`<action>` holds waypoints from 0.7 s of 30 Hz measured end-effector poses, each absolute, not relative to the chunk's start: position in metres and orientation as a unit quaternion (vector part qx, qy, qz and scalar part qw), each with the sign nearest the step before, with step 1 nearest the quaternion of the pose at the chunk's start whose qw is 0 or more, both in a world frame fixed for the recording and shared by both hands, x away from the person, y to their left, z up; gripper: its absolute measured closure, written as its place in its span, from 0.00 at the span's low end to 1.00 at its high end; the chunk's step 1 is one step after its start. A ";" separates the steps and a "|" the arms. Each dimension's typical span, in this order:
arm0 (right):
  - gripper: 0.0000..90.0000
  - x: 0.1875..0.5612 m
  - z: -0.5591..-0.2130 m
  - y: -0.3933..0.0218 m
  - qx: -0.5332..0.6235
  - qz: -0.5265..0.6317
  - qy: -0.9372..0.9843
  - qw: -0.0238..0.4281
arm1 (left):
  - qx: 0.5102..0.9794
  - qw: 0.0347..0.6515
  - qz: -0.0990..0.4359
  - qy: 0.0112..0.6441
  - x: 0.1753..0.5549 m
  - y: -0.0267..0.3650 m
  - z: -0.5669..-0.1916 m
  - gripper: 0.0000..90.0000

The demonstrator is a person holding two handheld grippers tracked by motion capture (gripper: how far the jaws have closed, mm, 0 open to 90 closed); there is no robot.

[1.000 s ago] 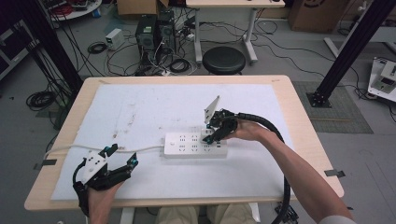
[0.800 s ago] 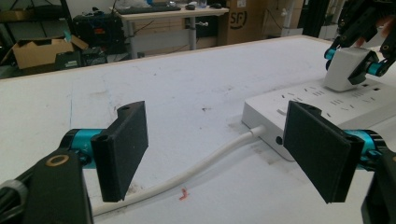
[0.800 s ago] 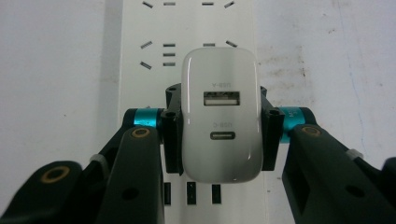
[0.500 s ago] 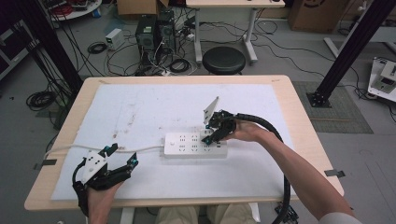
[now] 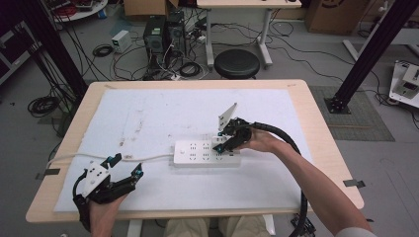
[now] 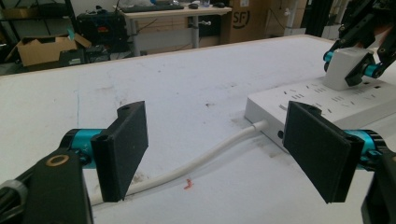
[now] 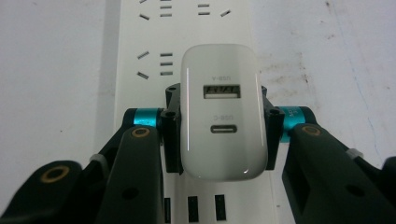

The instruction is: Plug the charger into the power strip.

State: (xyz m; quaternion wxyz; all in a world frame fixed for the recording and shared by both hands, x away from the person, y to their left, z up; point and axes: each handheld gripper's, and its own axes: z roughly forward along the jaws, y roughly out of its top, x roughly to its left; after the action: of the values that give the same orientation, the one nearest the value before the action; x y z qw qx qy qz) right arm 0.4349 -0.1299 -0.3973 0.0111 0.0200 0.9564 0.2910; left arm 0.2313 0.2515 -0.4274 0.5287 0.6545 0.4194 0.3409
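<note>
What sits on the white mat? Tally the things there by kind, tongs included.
Power strip: 1
USB charger, clamped in the right tongs: 1
Tongs, counting the left tongs as well: 2
Total: 4

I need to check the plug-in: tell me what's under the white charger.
The white power strip lies under the white charger, held by the right hand-held gripper. Its prongs and socket are covered.
</note>
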 end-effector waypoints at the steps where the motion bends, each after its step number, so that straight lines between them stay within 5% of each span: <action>1: 0.71 0.434 -0.398 -0.131 0.020 0.294 0.956 0.013 | 0.653 0.530 0.341 0.420 0.231 0.252 -0.427 0.25; 21: 0.70 0.434 -0.398 -0.130 0.019 0.292 0.956 0.015 | 0.650 0.531 0.347 0.418 0.234 0.255 -0.425 0.25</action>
State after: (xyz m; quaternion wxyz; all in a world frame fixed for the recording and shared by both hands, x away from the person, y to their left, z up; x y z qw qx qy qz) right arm 0.4341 -0.1298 -0.3984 0.0154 0.0192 0.9561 0.2919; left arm 0.2336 0.2549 -0.4253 0.5308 0.6501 0.4182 0.3474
